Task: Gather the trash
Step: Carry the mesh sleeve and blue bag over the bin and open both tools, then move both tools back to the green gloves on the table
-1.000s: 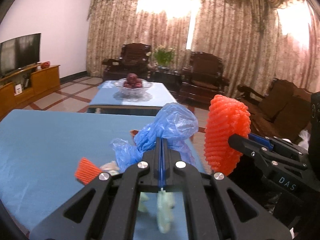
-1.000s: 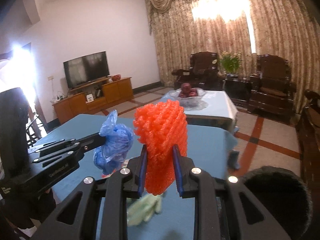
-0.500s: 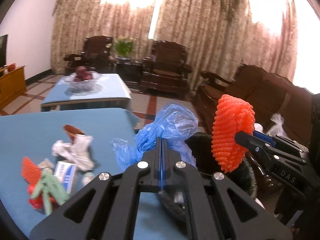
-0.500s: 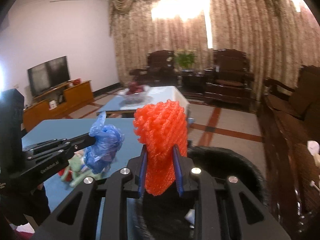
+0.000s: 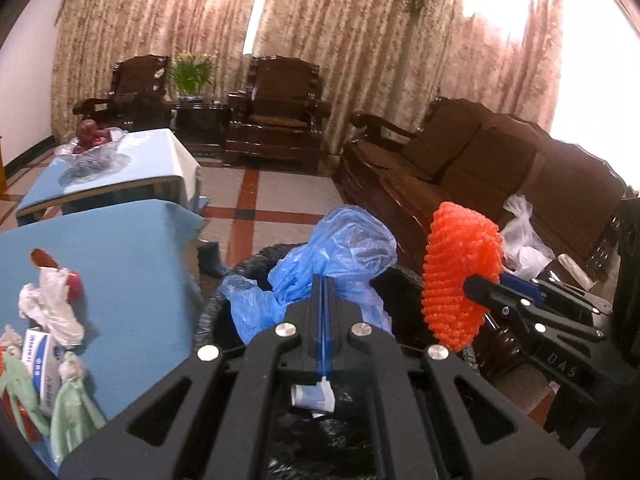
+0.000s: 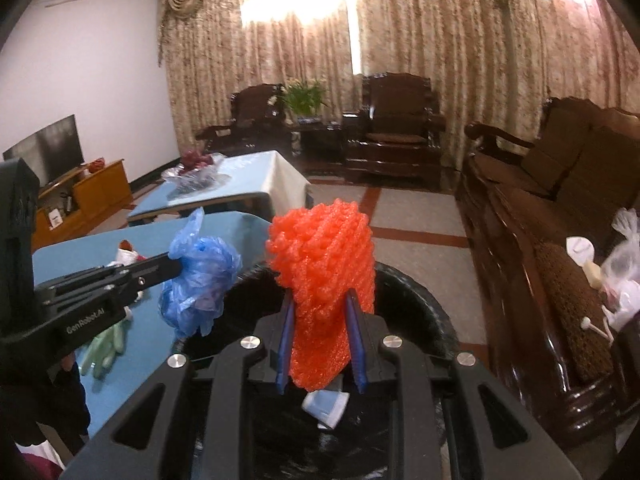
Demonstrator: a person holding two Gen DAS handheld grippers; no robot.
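Note:
My left gripper (image 5: 323, 280) is shut on a crumpled blue plastic bag (image 5: 340, 256), also seen as the blue plastic bag (image 6: 200, 280) in the right wrist view. My right gripper (image 6: 320, 300) is shut on an orange foam net (image 6: 324, 272); the same orange foam net (image 5: 460, 276) shows at the right of the left wrist view. Both hang over a black-lined trash bin (image 6: 416, 300), whose rim (image 5: 248, 264) lies under the bag. A small white-and-blue packet (image 6: 326, 404) lies inside the bin.
The blue-covered table (image 5: 120, 264) at left carries white tissue (image 5: 52, 308), a small box (image 5: 38, 360) and green gloves (image 5: 72, 412). A coffee table with a fruit bowl (image 5: 92, 148) stands behind. A dark wooden sofa (image 5: 500, 184) with plastic bags runs along the right.
Both grippers swung right off the blue table with their loads and now hang over the black bin, which has come fully into view below them.

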